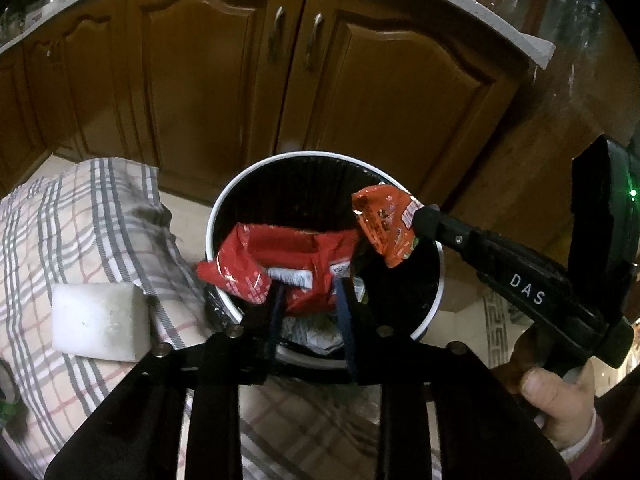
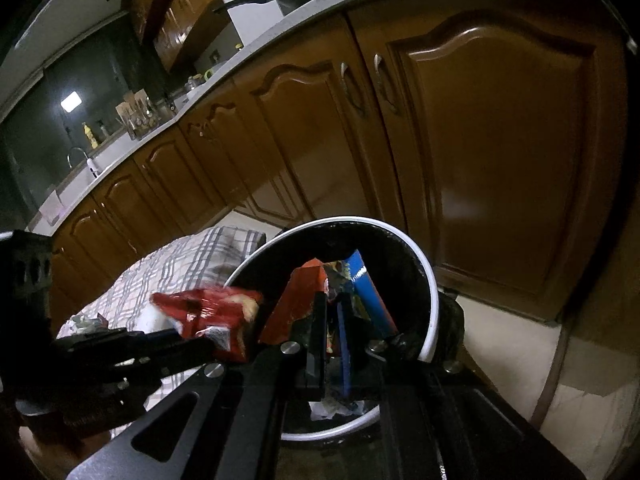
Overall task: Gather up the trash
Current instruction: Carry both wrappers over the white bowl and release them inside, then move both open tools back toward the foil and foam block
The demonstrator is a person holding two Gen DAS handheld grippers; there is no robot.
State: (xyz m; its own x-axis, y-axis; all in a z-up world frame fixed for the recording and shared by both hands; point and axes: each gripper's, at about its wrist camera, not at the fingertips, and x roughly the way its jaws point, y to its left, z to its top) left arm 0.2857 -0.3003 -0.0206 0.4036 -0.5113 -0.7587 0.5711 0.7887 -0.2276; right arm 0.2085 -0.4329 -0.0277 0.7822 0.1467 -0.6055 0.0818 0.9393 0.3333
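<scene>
Far left: a checked cloth (image 1: 80, 220) covers the surface beside the bin, with a white foam-like block (image 1: 100, 320) resting on it.
Backdrop: brown wooden cabinet doors (image 1: 208, 80) run behind everything, under a pale worktop edge.
Centre: a white-rimmed trash bin (image 1: 224, 208) with a dark liner stands on the floor, just before the cabinets and hard against the cloth's edge; crumpled pale rubbish (image 1: 312, 332) already lies in its bottom.
Left claw: the left claw (image 1: 310, 286) hangs over the near rim of the bin, its fingers partly spread. A crumpled red wrapper (image 1: 288, 252) sits between them, wider than the gap and spilling over the bin's left rim; no firm pinch shows.
Right of centre: an orange snack wrapper (image 1: 384, 232) dangles over the bin's open mouth, clear of the red one.
Right claw: the right claw (image 1: 420, 216) reaches in from the right, its fingers nearly pressed together and pinching the orange wrapper by one corner.
Far right: a person's hand (image 1: 560, 400), pink cuff at the wrist, grips the right tool's handle.
</scene>
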